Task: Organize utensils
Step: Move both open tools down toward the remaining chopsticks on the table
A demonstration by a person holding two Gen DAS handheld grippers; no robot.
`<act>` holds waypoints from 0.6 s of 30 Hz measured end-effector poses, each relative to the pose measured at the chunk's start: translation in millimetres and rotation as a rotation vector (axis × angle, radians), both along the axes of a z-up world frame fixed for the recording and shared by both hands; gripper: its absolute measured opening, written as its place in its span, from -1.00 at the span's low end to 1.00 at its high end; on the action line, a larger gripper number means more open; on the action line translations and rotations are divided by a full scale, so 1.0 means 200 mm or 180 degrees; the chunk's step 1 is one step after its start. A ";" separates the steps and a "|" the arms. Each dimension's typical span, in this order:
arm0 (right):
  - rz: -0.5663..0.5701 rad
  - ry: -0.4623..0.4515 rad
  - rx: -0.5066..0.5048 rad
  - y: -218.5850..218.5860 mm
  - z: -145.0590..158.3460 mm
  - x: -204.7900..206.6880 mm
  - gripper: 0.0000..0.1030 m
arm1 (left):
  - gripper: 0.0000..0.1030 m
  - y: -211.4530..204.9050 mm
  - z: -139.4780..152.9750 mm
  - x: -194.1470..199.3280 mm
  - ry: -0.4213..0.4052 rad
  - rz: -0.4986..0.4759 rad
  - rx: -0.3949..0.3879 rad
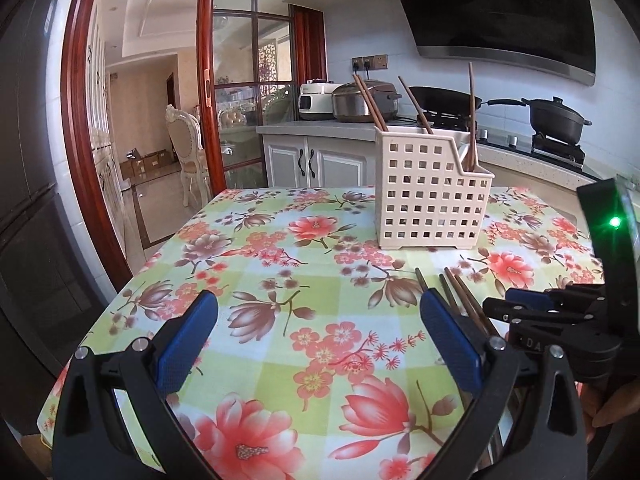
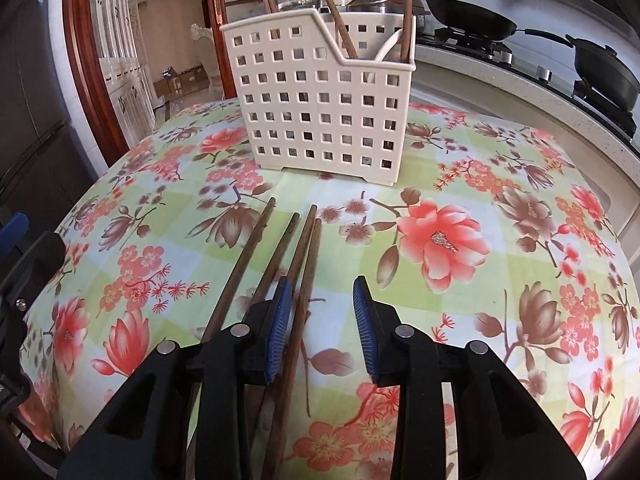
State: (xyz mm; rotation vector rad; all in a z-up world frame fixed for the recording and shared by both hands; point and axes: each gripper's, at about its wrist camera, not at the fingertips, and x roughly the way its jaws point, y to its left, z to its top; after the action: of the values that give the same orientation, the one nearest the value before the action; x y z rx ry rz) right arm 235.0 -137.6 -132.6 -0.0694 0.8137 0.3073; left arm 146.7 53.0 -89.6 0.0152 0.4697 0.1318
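Observation:
A cream perforated utensil holder (image 2: 326, 102) stands on the floral tablecloth and holds several brown chopsticks upright (image 2: 406, 8); it also shows in the left wrist view (image 1: 430, 192). Several loose brown chopsticks (image 2: 260, 256) lie on the cloth in front of it, also seen in the left wrist view (image 1: 466, 300). My right gripper (image 2: 322, 312) is open low over them, with one chopstick (image 2: 306, 276) between its fingers, beside the left pad. It shows in the left wrist view (image 1: 520, 308) at the right. My left gripper (image 1: 318, 340) is open and empty over the cloth.
The table (image 1: 280, 248) carries a floral cloth. Behind it a counter (image 1: 320, 126) holds cookers, and a stove (image 1: 560, 148) holds a pan and pot. A glass door (image 1: 240, 100) stands at the left rear.

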 end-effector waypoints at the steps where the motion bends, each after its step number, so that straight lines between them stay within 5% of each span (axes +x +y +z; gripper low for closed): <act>1: -0.0008 0.0007 -0.0015 0.01 0.00 0.01 -0.46 | 0.90 0.01 0.00 0.00 -0.0005 0.0004 -0.0013; 18: -0.0025 0.0092 -0.0392 0.06 -0.03 0.02 -0.64 | 0.90 0.01 -0.04 0.03 0.0185 -0.0092 -0.0024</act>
State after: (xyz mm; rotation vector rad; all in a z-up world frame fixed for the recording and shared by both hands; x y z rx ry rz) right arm 239.1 -125.1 -139.2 -0.1775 0.8610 0.2509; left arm 153.5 54.0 -96.6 0.0185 0.5279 0.1013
